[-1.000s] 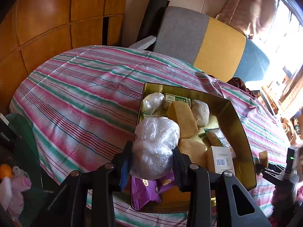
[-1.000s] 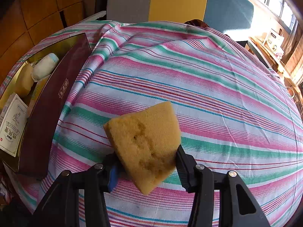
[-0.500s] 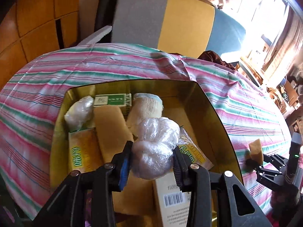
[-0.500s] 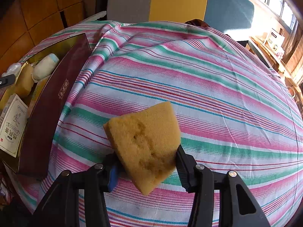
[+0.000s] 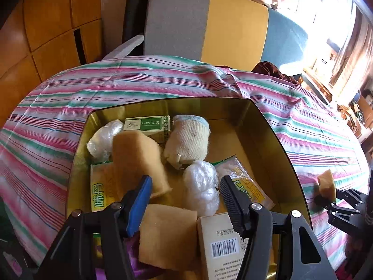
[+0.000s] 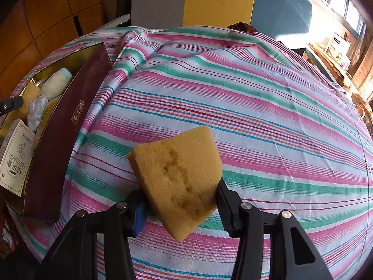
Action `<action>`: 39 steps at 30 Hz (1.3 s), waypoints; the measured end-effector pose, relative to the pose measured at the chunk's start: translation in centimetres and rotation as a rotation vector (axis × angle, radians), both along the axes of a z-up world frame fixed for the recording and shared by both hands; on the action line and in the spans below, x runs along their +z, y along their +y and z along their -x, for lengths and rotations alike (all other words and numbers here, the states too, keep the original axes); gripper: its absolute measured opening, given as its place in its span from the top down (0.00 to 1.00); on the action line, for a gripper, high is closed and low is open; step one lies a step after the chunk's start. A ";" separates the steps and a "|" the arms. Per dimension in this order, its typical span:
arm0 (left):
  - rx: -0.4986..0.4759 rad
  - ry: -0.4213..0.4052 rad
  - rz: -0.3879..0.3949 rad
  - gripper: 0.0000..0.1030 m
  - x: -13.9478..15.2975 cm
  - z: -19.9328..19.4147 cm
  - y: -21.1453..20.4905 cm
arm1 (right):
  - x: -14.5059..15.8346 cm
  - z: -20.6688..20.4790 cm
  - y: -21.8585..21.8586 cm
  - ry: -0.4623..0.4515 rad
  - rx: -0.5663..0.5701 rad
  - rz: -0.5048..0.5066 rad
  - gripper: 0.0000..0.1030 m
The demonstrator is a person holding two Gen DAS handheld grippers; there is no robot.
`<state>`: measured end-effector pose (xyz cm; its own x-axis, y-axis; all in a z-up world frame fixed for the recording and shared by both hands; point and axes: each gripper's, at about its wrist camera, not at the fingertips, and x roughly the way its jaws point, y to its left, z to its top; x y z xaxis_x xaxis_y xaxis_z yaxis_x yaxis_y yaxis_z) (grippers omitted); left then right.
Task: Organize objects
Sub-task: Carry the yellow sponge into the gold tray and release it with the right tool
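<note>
Above gold box (image 5: 275,140), left gripper (image 5: 185,192) fingers spread near crinkled plastic wad (image 5: 201,186); right gripper (image 6: 178,201) pinching porous sponge wedge (image 6: 179,172).

Daylight from the windows (image 5: 335,21) at upper right, blown out to white there. Strong fisheye bend and dark vignette at the corners in both views. Gold-lined open box (image 5: 261,126) has glare on its inner walls. Pink-and-green striped tablecloth (image 6: 256,107) is evenly lit and sharp. Yellow wedge-shaped sponge (image 6: 179,179) is sharp, casting a soft shadow on the cloth at its left.
</note>
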<state>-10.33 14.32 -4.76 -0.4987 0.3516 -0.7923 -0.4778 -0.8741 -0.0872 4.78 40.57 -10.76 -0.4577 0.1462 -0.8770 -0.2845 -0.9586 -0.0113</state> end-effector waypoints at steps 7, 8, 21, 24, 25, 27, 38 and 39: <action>0.073 0.095 0.015 0.27 1.8 -2.9 -3.1 | 0.1 -0.1 -0.1 0.003 -0.016 -0.014 0.51; 0.079 0.101 0.010 0.25 2.0 -3.3 -3.7 | 0.3 -0.2 -0.2 0.007 -0.020 -0.014 0.51; 0.127 0.124 -0.007 0.17 2.8 -6.2 -8.3 | 7.9 0.4 -10.0 0.195 0.214 0.024 0.51; 0.142 0.133 -0.011 0.14 3.0 -6.6 -8.9 | 8.4 1.1 -13.1 0.191 0.296 0.002 0.51; 0.147 0.138 -0.011 0.13 3.1 -6.7 -9.1 | 8.3 1.3 -13.9 0.180 0.315 -0.002 0.51; 0.156 0.147 -0.008 0.11 3.1 -6.9 -9.6 | 7.9 1.8 -15.1 0.156 0.341 -0.020 0.51; 0.217 0.148 -0.026 0.04 3.1 -7.1 -11.8 | 4.3 3.5 -17.3 0.022 0.349 -0.067 0.47; 0.220 0.150 -0.027 0.03 3.1 -7.1 -11.8 | 4.1 3.6 -17.4 0.015 0.352 -0.068 0.47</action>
<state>-3.23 2.52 -1.68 -0.6764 0.2421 -0.6956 -0.2860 -0.9567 -0.0548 1.15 23.14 -6.70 -0.5034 0.0351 -0.8634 0.0621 -0.9951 -0.0766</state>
